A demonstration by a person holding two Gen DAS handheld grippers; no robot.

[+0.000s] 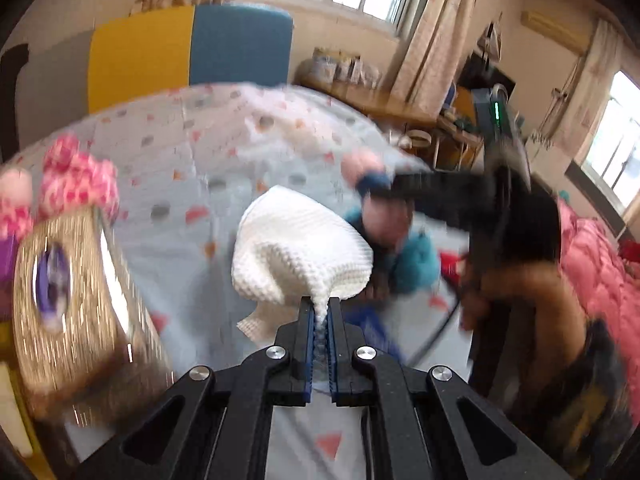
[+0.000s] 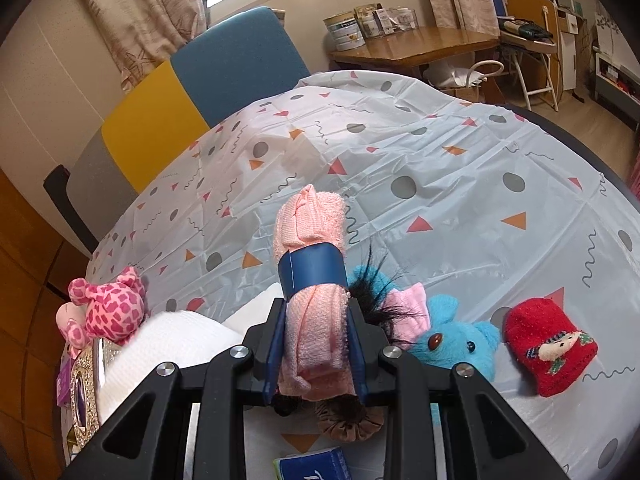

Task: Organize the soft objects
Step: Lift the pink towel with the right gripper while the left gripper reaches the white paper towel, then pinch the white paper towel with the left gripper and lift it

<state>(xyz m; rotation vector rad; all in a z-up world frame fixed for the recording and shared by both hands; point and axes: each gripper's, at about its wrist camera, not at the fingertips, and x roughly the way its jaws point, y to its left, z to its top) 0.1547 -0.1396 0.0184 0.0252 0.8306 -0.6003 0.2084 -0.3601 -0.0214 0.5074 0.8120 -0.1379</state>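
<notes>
My left gripper (image 1: 320, 304) is shut on a pinched corner of a white waffle-weave cloth (image 1: 296, 248), which hangs lifted above the table; the view is blurred. My right gripper (image 2: 316, 308) is shut on a rolled pink towel (image 2: 310, 224) with a blue paper band (image 2: 314, 270) around it. On the tablecloth lie a blue plush toy (image 2: 456, 340), a red knitted sock (image 2: 548, 352), a pink spotted plush (image 2: 112, 308) and a brown scrunchie (image 2: 348, 416). The white cloth (image 2: 180, 344) shows at lower left in the right wrist view.
A gold glitter box (image 1: 76, 312) with a purple oval stands at the left table edge. A blue packet (image 2: 312, 468) lies near the front. The patterned tablecloth (image 2: 460, 184) stretches away bare. Chairs and a wooden side table (image 2: 412, 46) stand behind. A hand (image 1: 520, 292) holds the other gripper.
</notes>
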